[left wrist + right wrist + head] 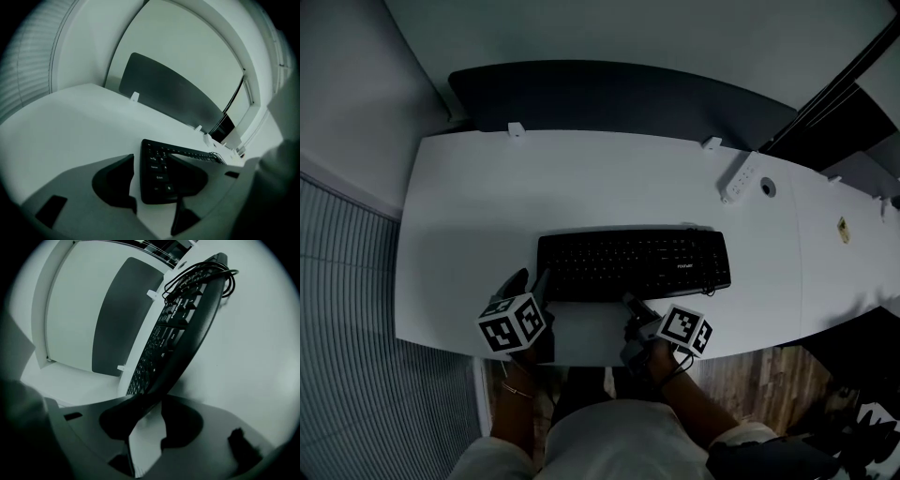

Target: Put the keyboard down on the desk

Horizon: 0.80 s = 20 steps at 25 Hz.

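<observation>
**Black keyboard, white desk: your colours at a glance**

Your keyboard (633,264) is black with faint pale lettering, and a black cable (201,275) is coiled on it. The desk (581,178) under the keyboard is plain white. Behind the keyboard stands a dark grey panel (619,98), and to its back right lies a white power strip (739,177). At the keyboard's front edge, your left gripper (532,283) and right gripper (636,307) have black jaws and white cubes patterned with black squares. To the keyboard's front right you see brown wood-grain floor (741,384).
</observation>
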Tool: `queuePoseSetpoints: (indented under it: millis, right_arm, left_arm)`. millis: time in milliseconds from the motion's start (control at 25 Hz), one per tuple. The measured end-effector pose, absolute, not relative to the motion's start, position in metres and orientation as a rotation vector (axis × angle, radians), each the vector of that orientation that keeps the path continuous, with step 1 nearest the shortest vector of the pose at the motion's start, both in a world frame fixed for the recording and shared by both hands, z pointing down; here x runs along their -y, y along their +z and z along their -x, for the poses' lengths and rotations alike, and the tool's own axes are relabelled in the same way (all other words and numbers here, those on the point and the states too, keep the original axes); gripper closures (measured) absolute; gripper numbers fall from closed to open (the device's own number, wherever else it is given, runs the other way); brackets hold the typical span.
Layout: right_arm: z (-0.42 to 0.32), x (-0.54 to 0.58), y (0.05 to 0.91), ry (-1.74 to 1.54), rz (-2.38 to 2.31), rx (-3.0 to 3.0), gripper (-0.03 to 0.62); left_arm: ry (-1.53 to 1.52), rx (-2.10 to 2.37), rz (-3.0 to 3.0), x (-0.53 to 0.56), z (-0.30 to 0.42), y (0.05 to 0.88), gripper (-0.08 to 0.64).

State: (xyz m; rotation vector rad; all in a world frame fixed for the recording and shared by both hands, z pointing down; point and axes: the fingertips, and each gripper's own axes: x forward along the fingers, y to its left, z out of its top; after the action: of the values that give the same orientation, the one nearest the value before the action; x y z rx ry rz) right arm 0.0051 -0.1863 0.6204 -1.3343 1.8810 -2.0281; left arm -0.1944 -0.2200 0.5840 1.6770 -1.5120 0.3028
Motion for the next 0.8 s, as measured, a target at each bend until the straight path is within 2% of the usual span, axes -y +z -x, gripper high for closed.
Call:
queuePoseSetpoints:
  millis: [320,800]
  right_arm:
    - [-0.005,0.187,0.621,-2.087,1.412,-1.861,0.462]
    - [-0.010,0.176,0.634,-2.199,1.517,-1.821,0.449]
  left_arm:
    - [0.324,1.540,-1.667,0.203,0.205,0.587,0.408]
    - [0.290,1.558,-1.655,0.199,0.206,0.586,0.419]
